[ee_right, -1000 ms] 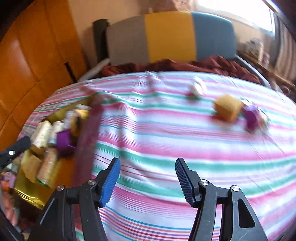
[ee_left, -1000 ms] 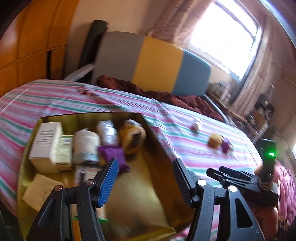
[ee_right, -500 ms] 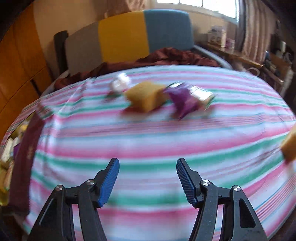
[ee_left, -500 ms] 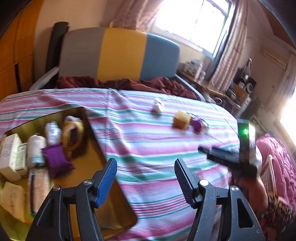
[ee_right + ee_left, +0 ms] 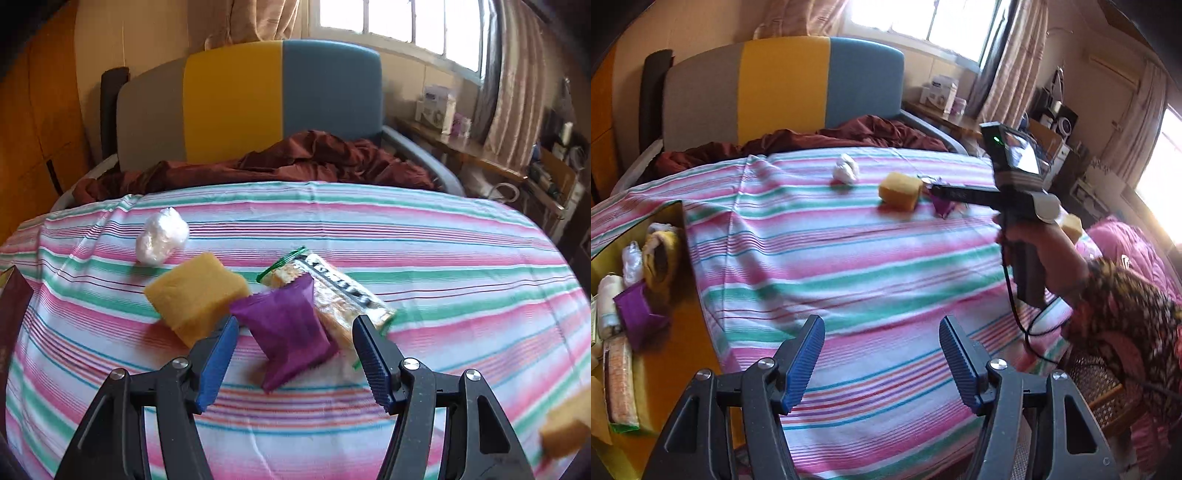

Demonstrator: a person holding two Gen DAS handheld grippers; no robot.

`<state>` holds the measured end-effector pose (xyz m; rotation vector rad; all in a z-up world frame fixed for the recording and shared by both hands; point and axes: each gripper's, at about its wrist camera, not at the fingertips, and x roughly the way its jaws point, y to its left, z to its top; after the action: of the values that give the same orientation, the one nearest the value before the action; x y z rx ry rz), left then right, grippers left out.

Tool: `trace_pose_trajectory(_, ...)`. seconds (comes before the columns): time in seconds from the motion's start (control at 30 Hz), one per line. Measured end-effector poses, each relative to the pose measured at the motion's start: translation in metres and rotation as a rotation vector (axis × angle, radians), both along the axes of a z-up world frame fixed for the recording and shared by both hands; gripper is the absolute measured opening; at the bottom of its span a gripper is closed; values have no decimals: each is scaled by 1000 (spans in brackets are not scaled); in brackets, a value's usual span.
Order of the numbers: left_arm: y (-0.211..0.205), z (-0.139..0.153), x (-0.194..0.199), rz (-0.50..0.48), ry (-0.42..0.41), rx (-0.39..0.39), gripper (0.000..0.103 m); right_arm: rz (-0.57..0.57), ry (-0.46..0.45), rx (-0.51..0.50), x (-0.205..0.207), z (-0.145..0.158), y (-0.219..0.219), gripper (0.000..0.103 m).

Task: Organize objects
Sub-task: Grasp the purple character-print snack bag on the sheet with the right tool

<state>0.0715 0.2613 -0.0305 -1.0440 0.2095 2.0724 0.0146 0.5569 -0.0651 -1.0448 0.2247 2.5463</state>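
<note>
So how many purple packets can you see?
2. One purple packet lies on the striped cloth, between the right gripper's open fingers, beside a yellow sponge. Another purple packet sits in the box on the left. More could be hidden there.

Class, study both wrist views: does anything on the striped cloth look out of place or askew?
Yes. A white wad, yellow sponge, purple packet and clear snack bag lie scattered outside the tray. The packet overlaps the bag. Another sponge sits apart at the right edge.
</note>
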Motion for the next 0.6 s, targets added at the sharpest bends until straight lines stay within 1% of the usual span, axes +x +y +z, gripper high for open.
trace_pose_trajectory(0.07, 3, -3, 2, -3, 1, -18, 65, 20, 1, -21, -5, -6, 1, 64)
trace_pose_trajectory(0.1, 5, -4, 2, -7, -4, -22, 65, 26, -18, -37, -8, -11, 3, 63)
trace_pose_trajectory(0.2, 11, -8, 1, -6, -19, -33, 65, 56, -17, -68, -8, -16, 3, 54)
trace_pose_trajectory(0.23, 13, -9, 1, -6, -22, -35, 65, 64, -17, -74, -8, -17, 3, 49)
trace_pose_trajectory(0.3, 16, -8, 1, -10, -18, -39, 65, 62, -22, -76, -6, -18, 1, 46)
trace_pose_trajectory(0.37, 20, -7, -1, -8, -10, -48, 65, 57, -24, -79, -3, -19, 0, 38)
trace_pose_trajectory(0.47, 23, -7, -4, -10, -21, -43, 65, 43, -7, -100, 6, -18, 1, 37)
trace_pose_trajectory(0.6, 28, -7, -8, 1, -16, -47, 65, 21, 32, -139, 23, -15, 1, 34)
